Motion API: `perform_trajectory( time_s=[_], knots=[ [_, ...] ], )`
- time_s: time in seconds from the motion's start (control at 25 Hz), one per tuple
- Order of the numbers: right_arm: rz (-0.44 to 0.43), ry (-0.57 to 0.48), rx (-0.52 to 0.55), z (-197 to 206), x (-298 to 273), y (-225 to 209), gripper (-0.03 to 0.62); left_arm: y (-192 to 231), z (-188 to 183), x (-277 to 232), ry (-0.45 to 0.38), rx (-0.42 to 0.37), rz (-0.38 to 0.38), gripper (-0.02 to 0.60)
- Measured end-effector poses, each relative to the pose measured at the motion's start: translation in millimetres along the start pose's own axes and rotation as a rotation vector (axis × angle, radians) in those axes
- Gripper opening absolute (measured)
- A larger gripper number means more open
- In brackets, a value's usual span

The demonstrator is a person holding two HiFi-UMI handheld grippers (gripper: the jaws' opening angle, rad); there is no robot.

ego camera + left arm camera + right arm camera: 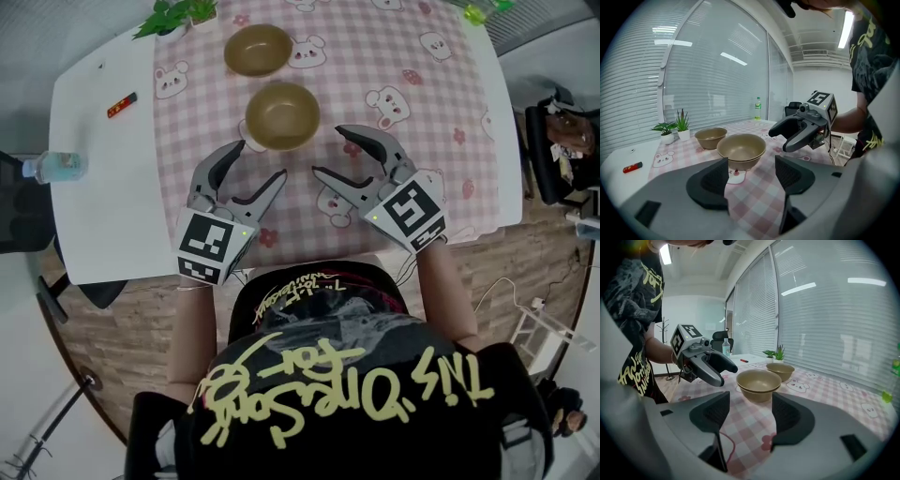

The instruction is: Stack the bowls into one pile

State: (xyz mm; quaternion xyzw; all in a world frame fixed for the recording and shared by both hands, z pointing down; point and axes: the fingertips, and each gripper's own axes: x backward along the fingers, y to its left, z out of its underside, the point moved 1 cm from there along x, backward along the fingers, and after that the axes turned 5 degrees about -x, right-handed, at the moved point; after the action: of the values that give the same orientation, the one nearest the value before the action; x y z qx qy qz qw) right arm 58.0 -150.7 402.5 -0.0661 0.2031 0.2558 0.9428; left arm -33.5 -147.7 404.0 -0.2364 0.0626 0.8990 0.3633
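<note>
Two tan bowls stand on the pink checked cloth (412, 84). The nearer bowl (282, 115) shows a double rim, like one bowl nested in another (741, 149) (759, 383). A single bowl (258, 49) sits just behind it (710, 137) (781, 371). My left gripper (255, 167) hovers at the near bowl's front left, open and empty (750, 176). At the bowl's front right is my right gripper (330, 152), also open and holding nothing (750, 416). Each gripper shows in the other's view: the right gripper (801, 131) and the left gripper (705, 364).
The cloth covers the right part of a white table (103, 187). A potted plant (173, 14) stands at the far left corner of the cloth. A small red object (122, 104) and a water bottle (56, 167) lie to the left. A green bottle (486, 9) is at the far right.
</note>
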Motion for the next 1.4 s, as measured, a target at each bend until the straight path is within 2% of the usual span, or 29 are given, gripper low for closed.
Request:
perform_trajectory(
  time_s=[0.48,1.4],
  knots=[
    [0.000,0.024,-0.017,2.2,-22.3,-12.0,0.268,13.8,10.7,-17.9,0.035,0.026,0.036,0.308],
    [-0.023,0.047,-0.022,5.2,-47.1,-25.8,0.268,26.3,9.5,-41.4,0.059,0.016,0.089,0.307]
  ],
)
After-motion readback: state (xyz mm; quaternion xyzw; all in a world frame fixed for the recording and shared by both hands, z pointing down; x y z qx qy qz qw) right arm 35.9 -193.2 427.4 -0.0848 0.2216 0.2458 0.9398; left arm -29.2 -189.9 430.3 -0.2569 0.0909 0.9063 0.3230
